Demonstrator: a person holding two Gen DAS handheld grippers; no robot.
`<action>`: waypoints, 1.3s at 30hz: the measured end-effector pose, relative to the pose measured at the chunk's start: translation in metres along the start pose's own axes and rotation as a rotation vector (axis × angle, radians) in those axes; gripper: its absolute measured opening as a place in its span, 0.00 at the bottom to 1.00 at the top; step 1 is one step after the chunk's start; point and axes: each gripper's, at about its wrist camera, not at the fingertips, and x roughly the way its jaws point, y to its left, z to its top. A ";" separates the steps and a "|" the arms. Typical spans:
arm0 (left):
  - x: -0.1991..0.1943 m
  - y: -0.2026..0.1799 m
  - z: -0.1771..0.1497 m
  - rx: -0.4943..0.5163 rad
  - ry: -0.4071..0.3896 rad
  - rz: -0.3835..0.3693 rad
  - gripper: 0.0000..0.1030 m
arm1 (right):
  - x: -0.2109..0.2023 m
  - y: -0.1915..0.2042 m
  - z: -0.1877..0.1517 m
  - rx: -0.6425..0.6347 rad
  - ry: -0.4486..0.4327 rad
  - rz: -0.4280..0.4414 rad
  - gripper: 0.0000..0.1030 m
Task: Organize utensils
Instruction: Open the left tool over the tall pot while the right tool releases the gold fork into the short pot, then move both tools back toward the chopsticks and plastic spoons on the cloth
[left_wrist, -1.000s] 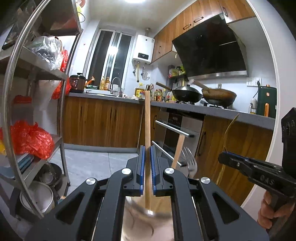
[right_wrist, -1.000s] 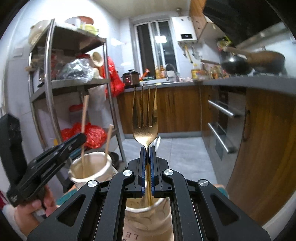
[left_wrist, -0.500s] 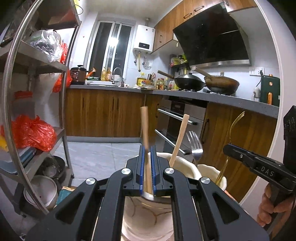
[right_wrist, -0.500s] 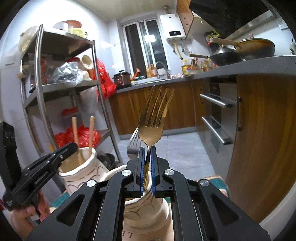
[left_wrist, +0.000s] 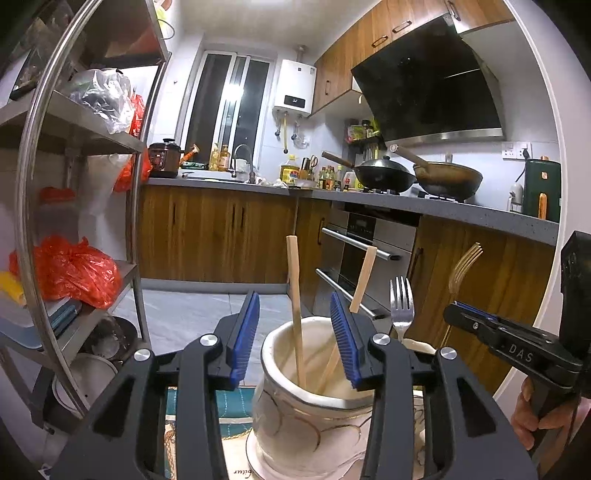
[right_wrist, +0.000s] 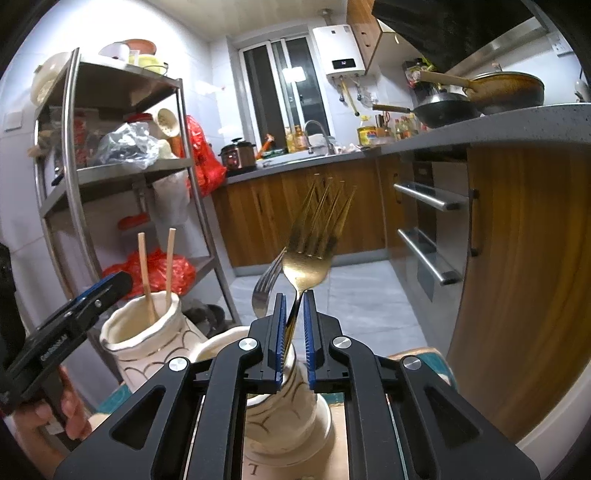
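My left gripper (left_wrist: 295, 336) is open above a white ceramic jar (left_wrist: 317, 417) with gold lines. Two wooden chopsticks (left_wrist: 295, 295) stand loose in that jar. My right gripper (right_wrist: 294, 328) has its jaws slightly apart; a gold fork (right_wrist: 310, 254) leans between them, touching the left pad, its handle down in a second white jar (right_wrist: 280, 406). A silver fork (right_wrist: 266, 284) stands in that same jar. The chopstick jar (right_wrist: 144, 336) sits left of it in the right wrist view. The gold fork (left_wrist: 461, 269) and silver fork (left_wrist: 402, 306) show in the left wrist view.
A metal shelf rack (left_wrist: 77, 229) with red bags stands to the left. Wooden cabinets and an oven (left_wrist: 362, 258) run along the right under a grey counter with woks (left_wrist: 384, 175). The jars stand on a patterned mat (right_wrist: 424, 363).
My left gripper lowered the chopstick into the jar and opened, letting it go. My right gripper lowered the gold fork into the second jar and its jaws parted; the fork now leans.
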 end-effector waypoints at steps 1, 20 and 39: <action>0.000 0.000 0.000 -0.001 0.001 -0.001 0.39 | 0.000 -0.001 0.000 0.002 -0.001 0.001 0.11; -0.023 0.006 0.001 -0.023 -0.036 0.059 0.89 | -0.029 0.000 0.005 0.000 -0.030 0.047 0.93; -0.073 -0.024 -0.057 -0.004 0.183 0.014 0.94 | -0.096 -0.018 -0.047 -0.037 0.079 -0.064 0.95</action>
